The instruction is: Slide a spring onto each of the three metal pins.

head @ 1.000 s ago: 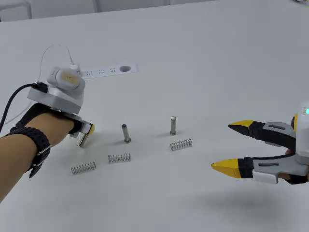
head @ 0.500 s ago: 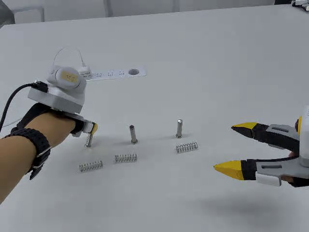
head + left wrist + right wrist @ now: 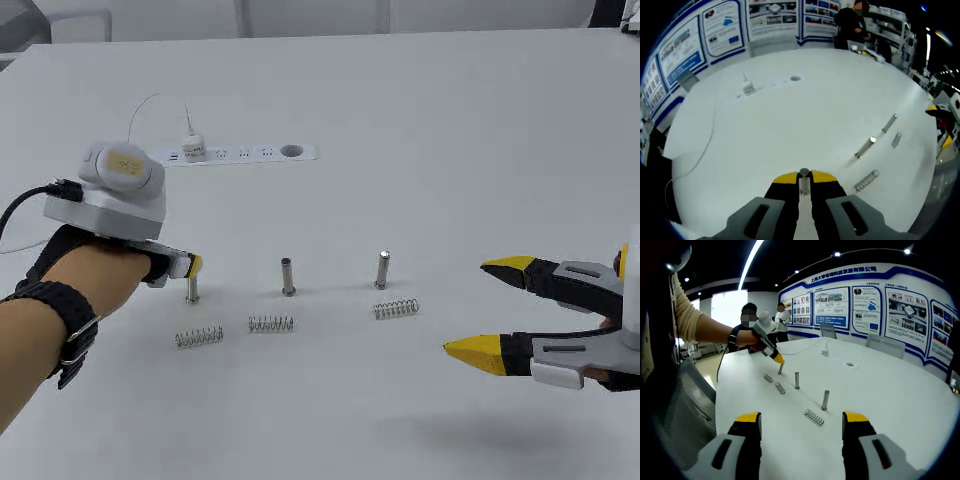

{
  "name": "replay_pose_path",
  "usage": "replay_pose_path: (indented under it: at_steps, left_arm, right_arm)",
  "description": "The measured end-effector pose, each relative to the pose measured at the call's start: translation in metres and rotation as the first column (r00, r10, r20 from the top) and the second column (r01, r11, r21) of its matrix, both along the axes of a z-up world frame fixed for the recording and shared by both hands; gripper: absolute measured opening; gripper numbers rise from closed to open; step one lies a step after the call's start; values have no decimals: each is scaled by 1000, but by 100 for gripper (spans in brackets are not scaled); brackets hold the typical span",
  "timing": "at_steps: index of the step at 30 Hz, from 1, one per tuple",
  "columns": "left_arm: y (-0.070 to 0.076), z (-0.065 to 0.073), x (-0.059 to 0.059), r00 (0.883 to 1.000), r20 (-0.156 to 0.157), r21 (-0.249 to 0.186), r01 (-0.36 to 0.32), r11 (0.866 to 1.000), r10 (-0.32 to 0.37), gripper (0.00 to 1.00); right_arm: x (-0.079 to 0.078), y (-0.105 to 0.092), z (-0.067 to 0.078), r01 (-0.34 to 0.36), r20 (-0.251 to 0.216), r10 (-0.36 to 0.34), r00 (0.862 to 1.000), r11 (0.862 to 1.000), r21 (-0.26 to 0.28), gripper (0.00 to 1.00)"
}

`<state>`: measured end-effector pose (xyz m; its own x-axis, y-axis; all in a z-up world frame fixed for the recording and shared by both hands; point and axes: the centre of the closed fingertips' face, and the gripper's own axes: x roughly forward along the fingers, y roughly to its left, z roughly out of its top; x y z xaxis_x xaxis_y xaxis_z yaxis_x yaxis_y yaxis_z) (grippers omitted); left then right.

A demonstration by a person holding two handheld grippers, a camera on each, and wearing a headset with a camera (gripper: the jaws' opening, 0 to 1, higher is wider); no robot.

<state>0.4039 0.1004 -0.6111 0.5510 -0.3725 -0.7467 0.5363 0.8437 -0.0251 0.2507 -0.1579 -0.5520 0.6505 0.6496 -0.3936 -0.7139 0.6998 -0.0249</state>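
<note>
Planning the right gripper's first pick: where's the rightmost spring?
In the head view the rightmost spring lies flat on the table just in front of the right pin, left of the open right gripper.

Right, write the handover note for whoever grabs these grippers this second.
Left gripper: shut on the left pin, which stands upright on the table.
Right gripper: open, empty, off to the right above the table.
Middle pin and right pin: upright, bare.
Springs lie flat, one in front of each pin: left spring, middle spring, right spring.
Done: no spring on a pin.
Left: all three.
</note>
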Motion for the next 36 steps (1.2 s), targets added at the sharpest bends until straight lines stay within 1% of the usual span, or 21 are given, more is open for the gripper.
replay_pose_path:
  at_steps: [1,6,9,13,15,17,21,23,24,26,28,31,33,34,35,36]
  left_arm:
    - [1,0,-1,1000,13,-11,-5,1000,5,6]
    - [3,1,-5,999,41,-40,-21,999,23,6]
    - [3,1,-7,997,66,-49,-26,998,29,6]
    - [2,2,-8,994,97,-72,-33,997,40,6]
    - [2,2,-9,993,106,-77,-39,996,47,6]
    - [1,2,-9,992,114,-83,-35,996,45,6]
    - [-3,2,-9,989,142,-99,-21,995,36,6]
    - [-3,3,-9,989,146,-101,-19,995,33,7]
    - [-5,3,-10,987,161,-100,-5,995,21,7]
    - [-5,4,-10,986,166,-101,-2,995,19,7]
    - [-6,4,-10,984,180,-103,8,995,11,7]
    - [-6,4,-11,983,186,-109,17,994,4,7]
    - [-6,5,-11,980,199,-97,35,995,-15,8]
    - [-6,4,-11,979,202,-80,43,996,-26,8]
    - [-5,4,-11,977,212,-68,47,997,-32,8]
    - [-4,3,-11,976,214,-58,48,997,-35,8]
  right_arm:
    - [0,1,1,-2,0,2,1000,1000,0,66]
    - [0,3,2,-10,3,10,1000,1000,-8,66]
    - [-1,4,2,-12,2,12,1000,1000,-12,66]
    - [-2,4,3,-14,0,14,1000,1000,-15,66]
    - [-2,4,3,-13,0,13,1000,1000,-18,66]
    - [-3,4,3,-13,0,13,1000,1000,-17,66]
    - [-4,5,3,-14,-1,14,1000,1000,-18,66]
    - [-5,5,3,-15,-2,15,1000,1000,-18,66]
    - [-5,5,3,-15,-1,15,1000,1000,-18,66]
    - [-5,4,2,-13,-2,13,1000,1000,-17,66]
    - [-6,3,2,-12,-3,12,1000,1000,-20,66]
    - [-7,3,1,-13,-4,13,1000,1000,-24,66]
    - [-7,3,1,-12,-4,12,1000,1000,-24,66]
    - [-7,3,2,-12,-4,12,1000,1000,-23,66]
    - [-7,3,2,-12,-4,12,1000,1000,-23,66]
    - [-6,4,2,-13,-4,13,1000,1000,-24,66]
